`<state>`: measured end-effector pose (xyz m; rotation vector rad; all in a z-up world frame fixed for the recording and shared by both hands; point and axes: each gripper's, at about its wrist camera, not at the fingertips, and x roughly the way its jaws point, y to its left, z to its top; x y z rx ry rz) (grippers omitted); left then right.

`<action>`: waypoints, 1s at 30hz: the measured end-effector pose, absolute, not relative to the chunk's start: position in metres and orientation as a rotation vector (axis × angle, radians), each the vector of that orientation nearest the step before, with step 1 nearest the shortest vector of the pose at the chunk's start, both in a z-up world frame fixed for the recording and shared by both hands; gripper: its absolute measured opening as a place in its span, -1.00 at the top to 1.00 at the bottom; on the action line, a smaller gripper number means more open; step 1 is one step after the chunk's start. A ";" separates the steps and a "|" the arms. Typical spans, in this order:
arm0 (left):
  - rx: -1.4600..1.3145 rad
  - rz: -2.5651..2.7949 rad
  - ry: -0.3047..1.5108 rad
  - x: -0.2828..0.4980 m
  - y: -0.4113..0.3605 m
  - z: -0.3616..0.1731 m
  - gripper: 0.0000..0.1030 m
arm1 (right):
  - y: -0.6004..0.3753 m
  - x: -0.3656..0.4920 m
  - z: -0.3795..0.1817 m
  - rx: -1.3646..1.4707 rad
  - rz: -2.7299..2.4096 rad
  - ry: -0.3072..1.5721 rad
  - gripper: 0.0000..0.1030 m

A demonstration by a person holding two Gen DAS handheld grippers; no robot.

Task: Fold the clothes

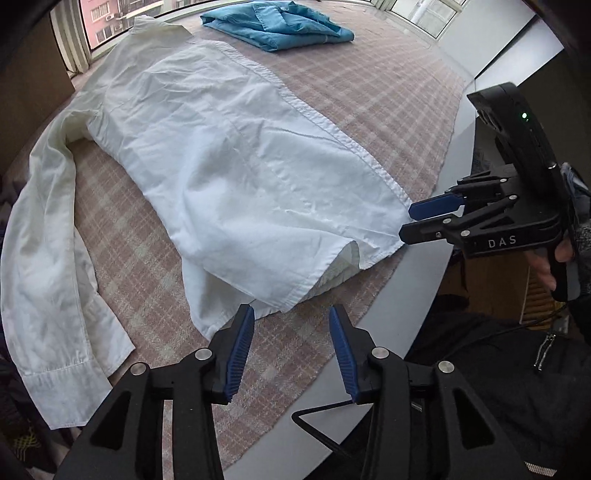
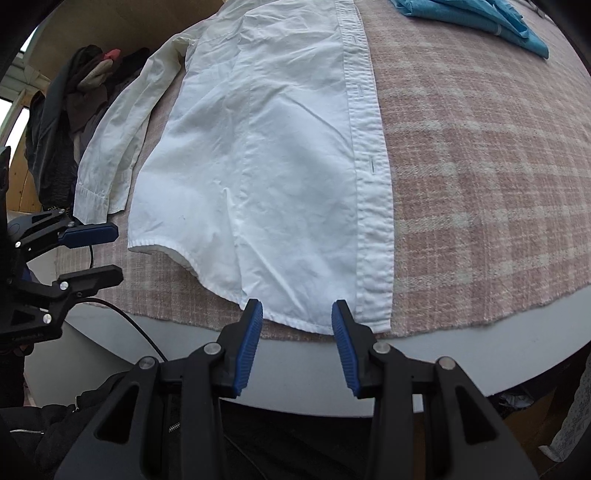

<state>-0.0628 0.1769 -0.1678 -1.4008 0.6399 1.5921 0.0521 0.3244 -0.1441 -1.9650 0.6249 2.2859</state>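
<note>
Both your claws gape wide at the white shirt (image 2: pixel 258 147) hem; a shallow pinch grabs one layer only.

The right gripper (image 1: pixel 408 221) bears the white letters "DAS" on its black body.

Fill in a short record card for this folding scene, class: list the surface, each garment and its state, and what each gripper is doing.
Surface: pink plaid cloth on a pale table
White shirt: partly folded, one sleeve spread out
Blue garment: folded, at the far side
Left gripper: open, just short of the shirt hem
Right gripper: open, at the hem near the button placket
</note>
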 end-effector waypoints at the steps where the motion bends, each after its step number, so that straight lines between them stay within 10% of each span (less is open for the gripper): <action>1: -1.395 1.609 0.671 -0.063 0.180 -0.170 0.22 | 0.323 0.051 -0.143 -1.963 2.294 0.624 0.25; 3: -1.387 1.638 0.709 -0.067 0.181 -0.173 0.28 | 0.321 0.050 -0.141 -1.956 2.313 0.616 0.25; 5: -1.380 1.665 0.740 -0.072 0.181 -0.175 0.99 | 0.322 0.049 -0.141 -1.944 2.319 0.605 0.25; 24: -1.389 1.618 0.815 -0.094 0.148 -0.153 0.73 | 0.328 0.021 -0.121 -1.785 2.397 0.412 0.25; 30: -1.371 1.688 0.648 -0.129 0.198 -0.193 0.73 | 0.326 -0.001 -0.161 -1.851 2.392 0.283 0.63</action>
